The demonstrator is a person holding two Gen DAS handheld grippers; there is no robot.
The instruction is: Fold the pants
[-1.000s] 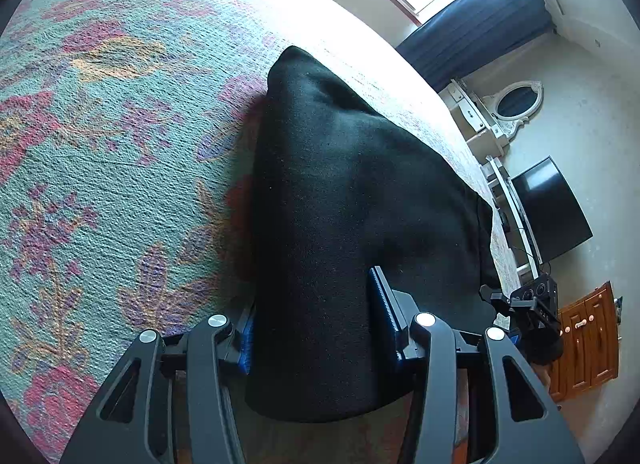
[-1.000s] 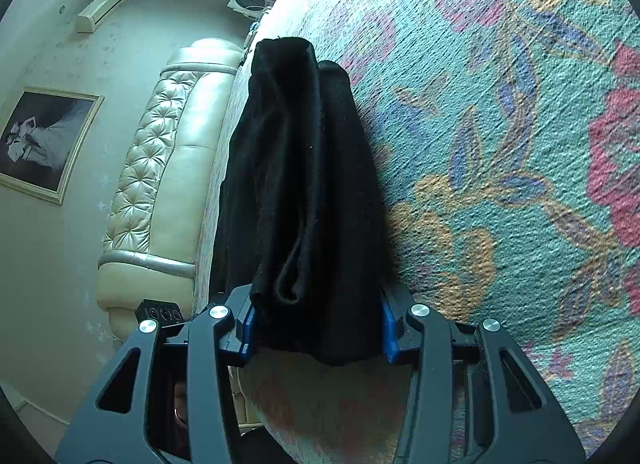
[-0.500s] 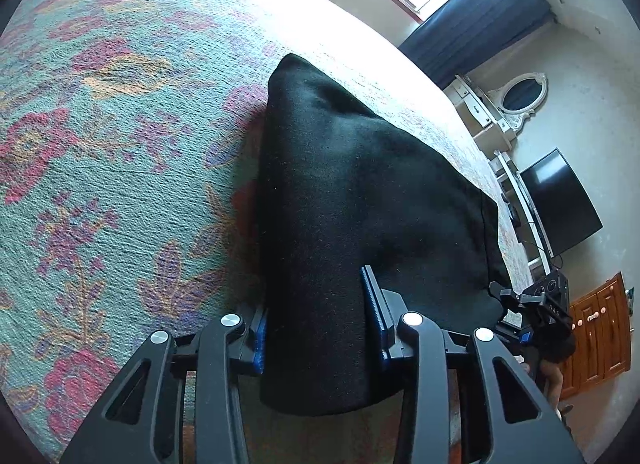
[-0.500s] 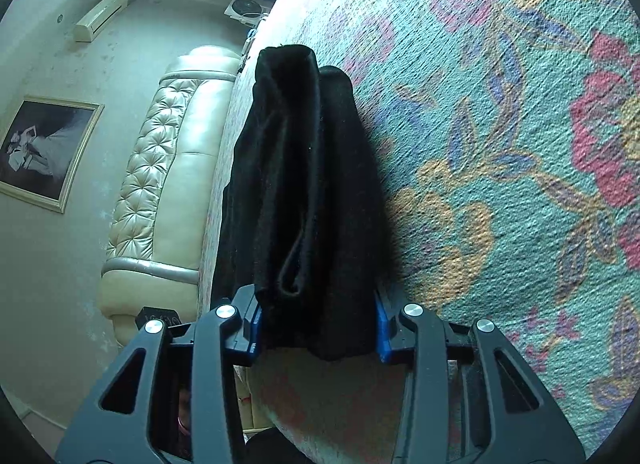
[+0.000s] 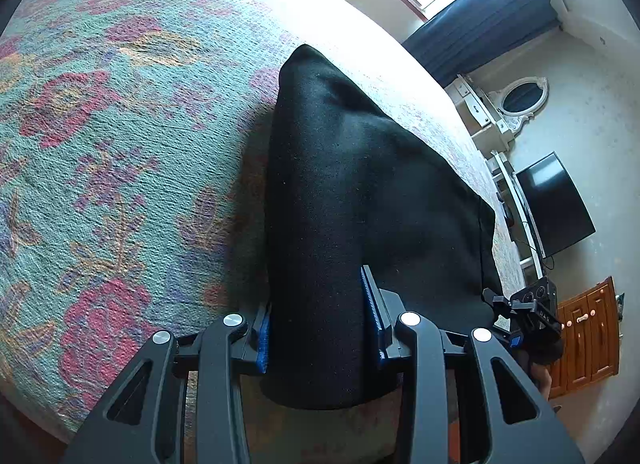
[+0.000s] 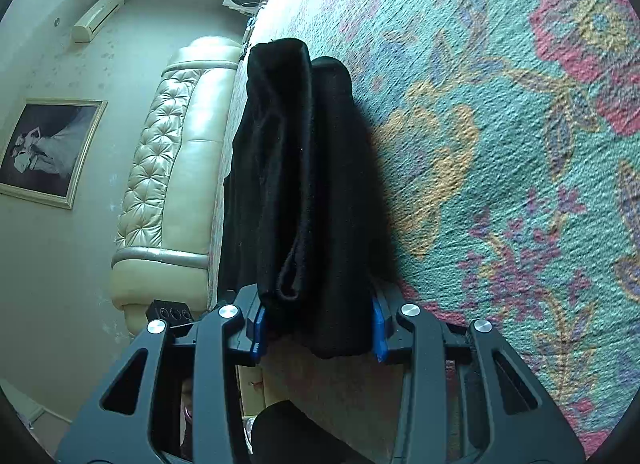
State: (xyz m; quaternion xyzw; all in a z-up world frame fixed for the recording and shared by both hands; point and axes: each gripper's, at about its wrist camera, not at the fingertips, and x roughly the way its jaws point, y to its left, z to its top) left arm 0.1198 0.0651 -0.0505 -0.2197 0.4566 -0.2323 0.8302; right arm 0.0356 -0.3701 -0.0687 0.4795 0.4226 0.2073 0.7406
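Observation:
The black pants [image 5: 352, 191] lie folded in several layers on the floral bedspread [image 5: 120, 143]. My left gripper [image 5: 316, 328] is shut on one near edge of the pants, the thick fold filling the space between its blue pads. My right gripper [image 6: 316, 324] is shut on the other near edge of the pants [image 6: 296, 183], where the layered hems show. The right gripper [image 5: 524, 316] also shows at the lower right of the left wrist view, at the far corner of the cloth.
The bed edge runs along the bottom of both views. A padded cream headboard [image 6: 172, 167] and a framed picture [image 6: 44, 147] stand left of the bed. A TV [image 5: 556, 203], a white dresser [image 5: 480, 103] and a wooden cabinet [image 5: 588, 336] stand by the right wall.
Both grippers have drawn back toward the bed's near edge with the pants in them, and their jaws have closed in a little on the folds.

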